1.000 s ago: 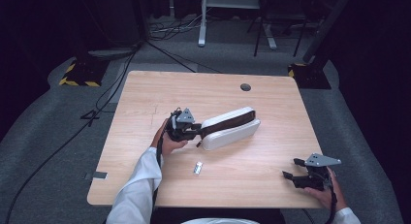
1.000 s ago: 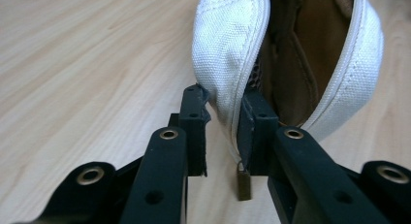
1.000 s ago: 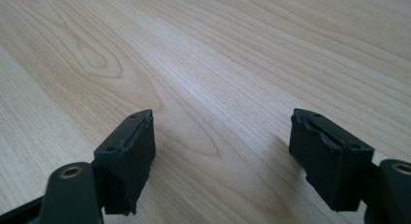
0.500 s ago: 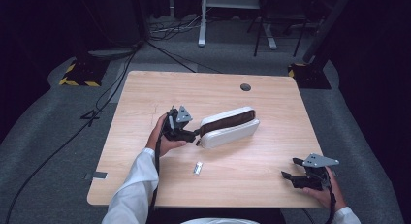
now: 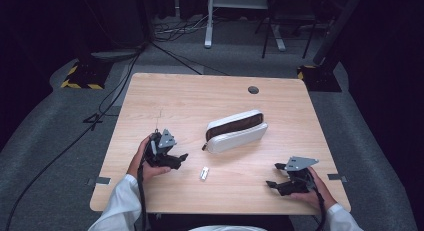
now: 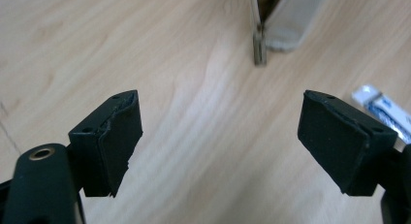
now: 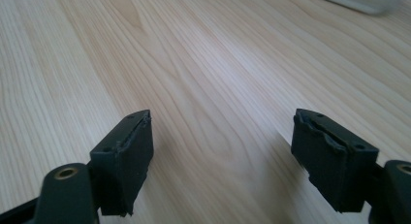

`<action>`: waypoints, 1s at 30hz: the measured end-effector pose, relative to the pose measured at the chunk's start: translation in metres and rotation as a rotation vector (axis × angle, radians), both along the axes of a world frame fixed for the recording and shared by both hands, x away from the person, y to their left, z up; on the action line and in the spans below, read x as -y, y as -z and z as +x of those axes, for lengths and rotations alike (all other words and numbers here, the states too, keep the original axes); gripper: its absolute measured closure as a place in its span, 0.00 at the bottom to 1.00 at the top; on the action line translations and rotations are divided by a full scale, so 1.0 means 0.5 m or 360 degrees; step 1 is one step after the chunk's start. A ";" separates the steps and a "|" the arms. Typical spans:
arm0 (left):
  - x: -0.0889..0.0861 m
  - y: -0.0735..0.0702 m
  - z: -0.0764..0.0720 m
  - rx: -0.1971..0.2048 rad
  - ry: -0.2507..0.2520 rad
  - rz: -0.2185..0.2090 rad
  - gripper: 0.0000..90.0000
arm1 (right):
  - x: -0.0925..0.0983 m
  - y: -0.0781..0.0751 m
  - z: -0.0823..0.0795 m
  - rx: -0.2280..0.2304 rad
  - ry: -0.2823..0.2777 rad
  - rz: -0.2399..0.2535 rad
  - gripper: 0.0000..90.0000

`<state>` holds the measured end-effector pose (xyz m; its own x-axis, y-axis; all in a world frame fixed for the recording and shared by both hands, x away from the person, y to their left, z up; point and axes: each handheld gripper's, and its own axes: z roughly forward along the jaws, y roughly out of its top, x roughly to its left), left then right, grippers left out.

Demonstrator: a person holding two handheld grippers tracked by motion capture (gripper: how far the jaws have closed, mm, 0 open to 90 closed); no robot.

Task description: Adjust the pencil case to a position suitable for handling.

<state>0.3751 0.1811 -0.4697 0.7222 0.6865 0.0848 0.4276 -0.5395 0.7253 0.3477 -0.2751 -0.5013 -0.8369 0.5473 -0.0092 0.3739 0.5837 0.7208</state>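
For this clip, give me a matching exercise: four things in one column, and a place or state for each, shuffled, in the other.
1. pouch
2. small white packet
3. left tool
4. round hole

a. far edge of the table
b. unzipped, mid-table
c. open, nothing between its jaws
d. flat on the wood, nearer the person than the pouch

Pairs: 1-b, 2-d, 3-c, 4-a

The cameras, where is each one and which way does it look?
High view: above the table, looking forward and down; both forearms, left gripper, right gripper.
Left gripper view: rides the left gripper, open, facing the pouch and small packet.
Right gripper view: rides the right gripper, open, over bare wood.
High and left gripper views share pouch and packet.
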 end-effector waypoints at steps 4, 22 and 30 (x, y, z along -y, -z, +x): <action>-0.016 0.029 -0.030 -0.0059 -0.0064 0.0051 0.18 | -0.079 0.001 0.016 0.0006 -0.0157 -0.0001 0.26; -0.055 0.070 -0.096 -0.0166 -0.0172 -0.0053 0.17 | -0.343 0.005 0.029 0.0015 -0.0471 0.0021 0.26; -0.054 0.070 -0.089 -0.0163 -0.0170 -0.0046 0.16 | -0.387 0.005 0.036 0.0011 -0.0500 0.0022 0.26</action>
